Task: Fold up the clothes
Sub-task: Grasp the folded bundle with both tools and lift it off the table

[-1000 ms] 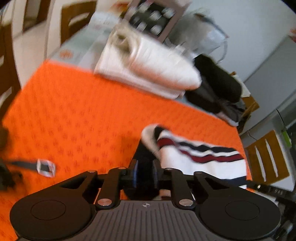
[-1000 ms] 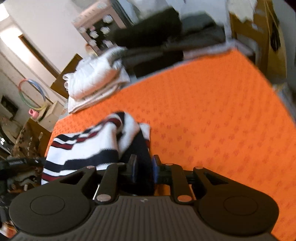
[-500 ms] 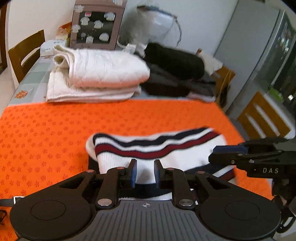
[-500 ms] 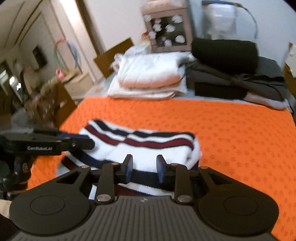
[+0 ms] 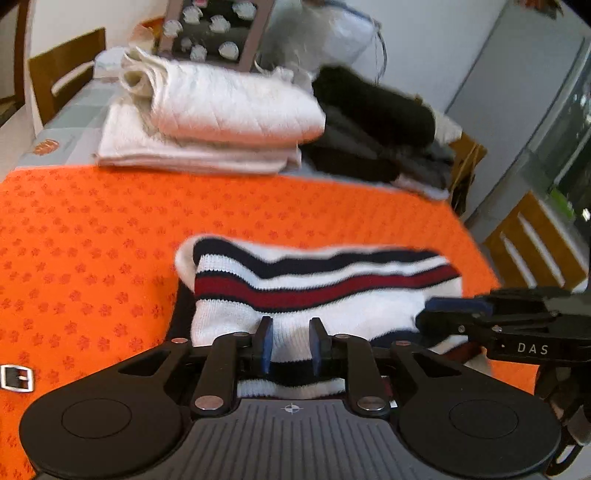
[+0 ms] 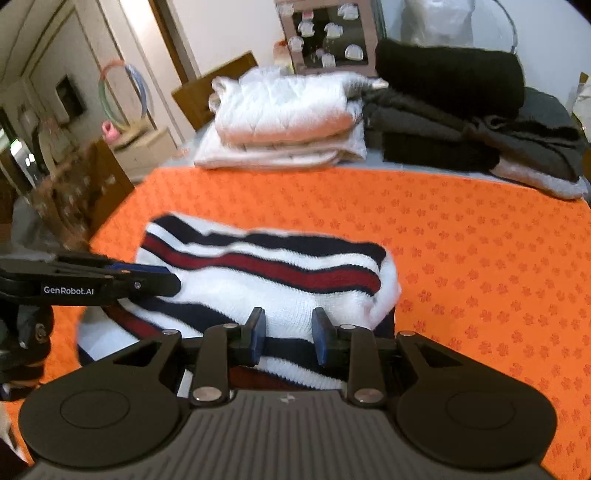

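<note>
One striped sweater [image 5: 317, 291] lies folded on the orange cloth [image 5: 92, 236], white with navy and red bands, near the front edge of the table and between the two grippers. The left gripper [image 5: 291, 349] sits at the sweater's near edge with its blue-padded fingers apart, the knit showing in the gap between them; they grip nothing. The right gripper [image 6: 289, 338] sits over the same near edge further right, its fingers likewise parted and clamped on nothing.

Each wrist view catches the other tool from the side. On the right gripper, seen at the right of the left wrist view, the letters "DAS" can be read. On the left gripper, seen at the left of the right wrist view, the writing reads "GenRobot.AI".

At the far side of the table stand two stacks: one of white quilted textiles [image 6: 288, 122] on the left, and one of dark clothes [image 6: 465, 122] on the right, black and grey. Behind them leans one framed board [image 6: 328, 33] with small pale pieces on it. A metal buckle [image 5: 14, 376] lies at the near left edge of the cloth.

The cloth carries a repeated small flower pattern. Wooden chairs [image 5: 62, 70] stand around the table, the walls are white, and a coloured hoop [image 6: 123, 92] hangs by a doorway on the far left.
</note>
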The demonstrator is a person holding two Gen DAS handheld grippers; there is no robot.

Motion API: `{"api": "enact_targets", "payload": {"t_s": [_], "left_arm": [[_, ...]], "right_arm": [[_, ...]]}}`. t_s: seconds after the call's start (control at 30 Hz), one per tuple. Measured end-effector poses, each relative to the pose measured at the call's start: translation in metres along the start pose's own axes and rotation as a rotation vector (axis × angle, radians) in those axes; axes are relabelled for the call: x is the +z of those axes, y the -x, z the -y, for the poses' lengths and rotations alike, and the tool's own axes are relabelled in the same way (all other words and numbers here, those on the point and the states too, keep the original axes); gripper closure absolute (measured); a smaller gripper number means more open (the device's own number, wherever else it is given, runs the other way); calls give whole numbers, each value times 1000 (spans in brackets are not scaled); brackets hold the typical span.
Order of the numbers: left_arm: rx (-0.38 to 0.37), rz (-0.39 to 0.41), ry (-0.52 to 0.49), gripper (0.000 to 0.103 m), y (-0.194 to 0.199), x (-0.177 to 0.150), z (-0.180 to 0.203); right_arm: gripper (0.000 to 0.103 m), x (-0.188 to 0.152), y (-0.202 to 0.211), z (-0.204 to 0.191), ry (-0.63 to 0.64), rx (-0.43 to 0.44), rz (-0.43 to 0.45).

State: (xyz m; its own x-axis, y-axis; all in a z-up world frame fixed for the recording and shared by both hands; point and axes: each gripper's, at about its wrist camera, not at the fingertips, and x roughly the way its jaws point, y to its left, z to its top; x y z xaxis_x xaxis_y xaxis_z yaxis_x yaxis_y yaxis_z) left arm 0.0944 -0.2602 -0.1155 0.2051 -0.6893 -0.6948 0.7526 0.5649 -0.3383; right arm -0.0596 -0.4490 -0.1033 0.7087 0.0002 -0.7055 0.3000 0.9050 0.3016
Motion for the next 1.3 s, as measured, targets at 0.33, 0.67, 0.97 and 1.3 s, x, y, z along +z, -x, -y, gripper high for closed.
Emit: {"api": "enact_targets", "payload": {"t_s": [0.33,0.67,0.97,1.3], "left_arm": [[37,46,202,34,62,-35,-14],[61,-103,345,29,42,-69,-20],[100,-127,474,26,22,-74,-26],[56,-91,508,56,15,-73,-21]], "right_arm": [[15,9,28,43,-95,73,5],[11,7,-38,92,-197,208,-136],[11,8,-68,92,-204,302,-164],[50,8,-64,79,-229,267,-106]]}}
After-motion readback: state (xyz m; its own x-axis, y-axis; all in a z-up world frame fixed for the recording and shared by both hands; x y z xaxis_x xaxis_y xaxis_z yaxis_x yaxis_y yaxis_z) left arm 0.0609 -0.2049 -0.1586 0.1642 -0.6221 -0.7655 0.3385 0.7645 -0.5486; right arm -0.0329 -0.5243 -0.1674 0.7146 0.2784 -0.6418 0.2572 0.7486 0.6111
